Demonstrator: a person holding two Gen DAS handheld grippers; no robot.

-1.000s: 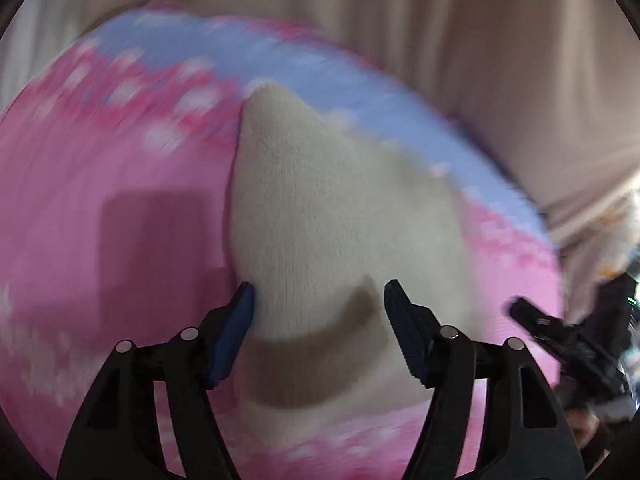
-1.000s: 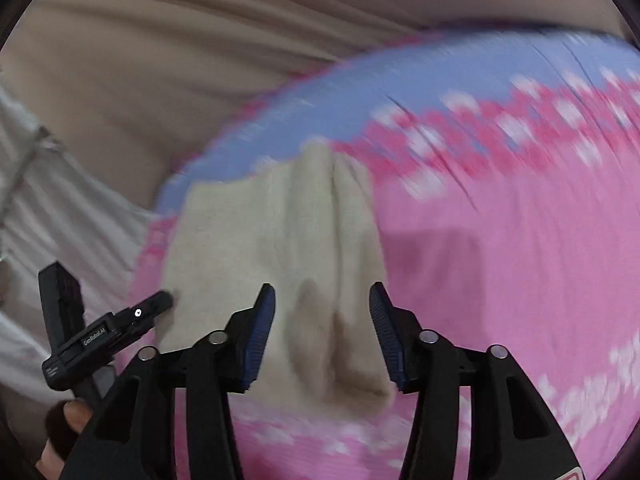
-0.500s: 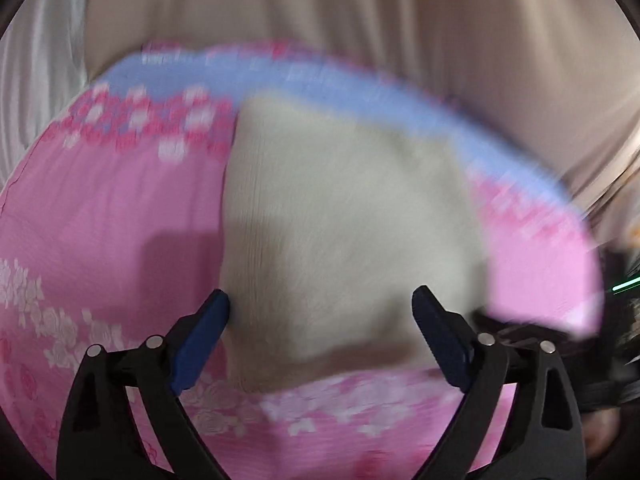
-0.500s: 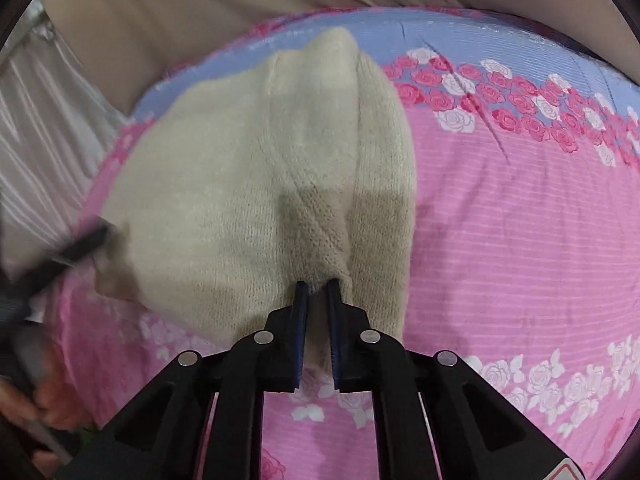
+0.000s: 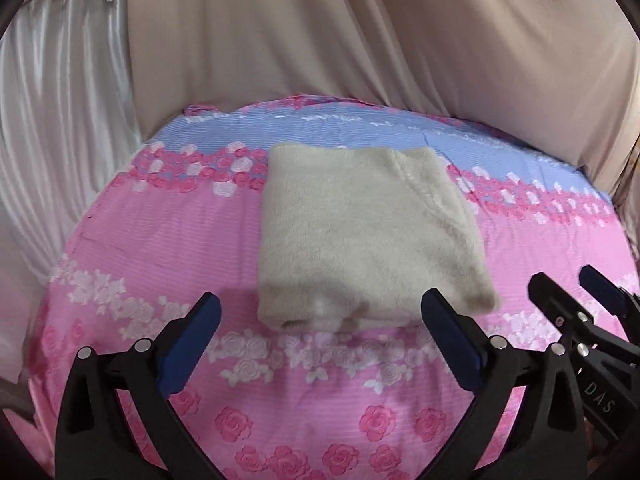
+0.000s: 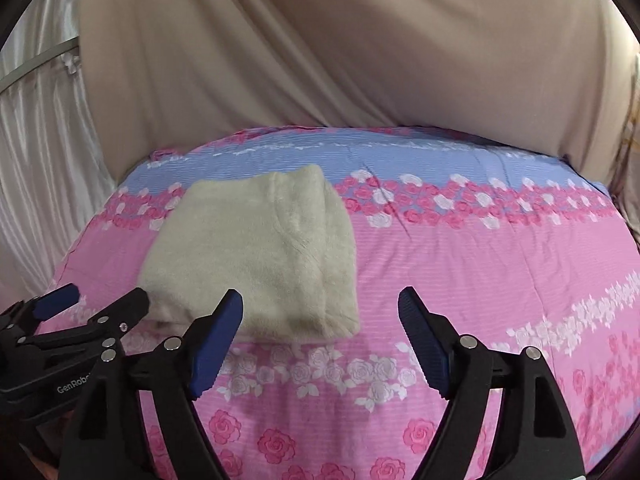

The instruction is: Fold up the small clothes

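A cream knitted garment point(image 5: 364, 236) lies folded into a neat rectangle on the pink floral bed sheet point(image 5: 160, 240); it also shows in the right wrist view point(image 6: 256, 256). My left gripper point(image 5: 320, 344) is open and empty, held just in front of the garment's near edge, not touching it. My right gripper point(image 6: 320, 340) is open and empty, in front of the garment's right corner. Each gripper shows at the edge of the other's view: the right one point(image 5: 576, 300) and the left one point(image 6: 92, 304).
The sheet point(image 6: 480, 264) has a blue band with rose print at the far edge. Beige curtain folds point(image 5: 360, 40) hang behind the bed, and white satin drapes point(image 5: 60, 120) hang at the left.
The right gripper, shut on the garment half a second ago, has let go and opened. Both grippers have pulled back, and the garment now lies flat and folded.
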